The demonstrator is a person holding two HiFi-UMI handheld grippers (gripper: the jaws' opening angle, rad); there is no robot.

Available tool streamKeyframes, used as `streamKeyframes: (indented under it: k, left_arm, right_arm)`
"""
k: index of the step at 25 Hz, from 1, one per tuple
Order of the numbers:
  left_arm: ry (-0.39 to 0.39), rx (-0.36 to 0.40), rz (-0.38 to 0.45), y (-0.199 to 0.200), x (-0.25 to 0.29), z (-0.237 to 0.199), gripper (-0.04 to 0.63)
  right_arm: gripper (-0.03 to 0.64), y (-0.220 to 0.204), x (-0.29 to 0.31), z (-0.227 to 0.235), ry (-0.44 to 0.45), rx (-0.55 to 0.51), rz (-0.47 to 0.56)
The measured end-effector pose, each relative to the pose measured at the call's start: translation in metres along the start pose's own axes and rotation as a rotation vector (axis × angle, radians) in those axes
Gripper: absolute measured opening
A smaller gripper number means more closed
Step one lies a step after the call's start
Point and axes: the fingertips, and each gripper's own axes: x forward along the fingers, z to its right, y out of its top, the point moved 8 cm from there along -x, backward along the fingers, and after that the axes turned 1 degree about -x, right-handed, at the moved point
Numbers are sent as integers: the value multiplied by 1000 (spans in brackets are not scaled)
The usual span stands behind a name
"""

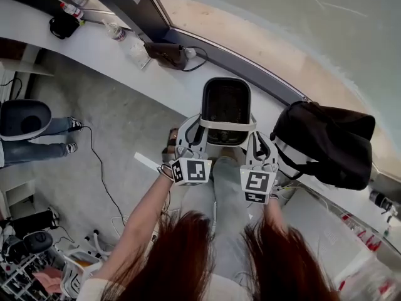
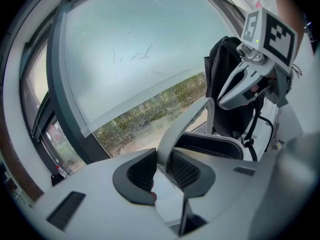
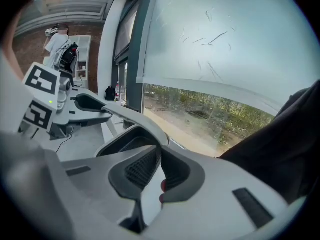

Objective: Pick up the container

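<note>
Head view: container (image 1: 225,105) centre frame, black bag (image 1: 329,143) to its right. Left tongs (image 1: 190,137) and right tongs (image 1: 263,146) flank its white handle (image 1: 227,124).
Left gripper view: tongs narrow, clamped on the container's handle.
Right gripper view: same, pads pinching the handle.

Daylight from window (image 2: 140,49) ahead of left gripper (image 2: 162,156); glass hazy, pale glare. Container handle (image 2: 182,126) pinched in its jaws, near lens, slightly soft. Both gripper views fisheye: corners black, lines bowed. Head view evenly lit; black backpack (image 1: 326,143) right of right gripper (image 1: 258,140) perhaps underexposed, detail lost.
</note>
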Motion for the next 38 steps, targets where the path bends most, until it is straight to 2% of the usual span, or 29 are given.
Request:
streamKeyframes:
  k: [10,13,27,38]
  left_arm:
    - [8,-4,-26,5,11,-8,81]
    - [10,-7,-32,7,14,-9,80]
    - [48,-37,-75,14,23,-10,77]
    - [100,-77,-141,18,27,-12,75]
  right_arm:
    - [33,4,22,11,51,-63,-44]
    - [99,6,30,12,73,-84,-53]
    - [98,19,58,27,81,-131,-9]
    - [71,22,64,28,92,-154,-18]
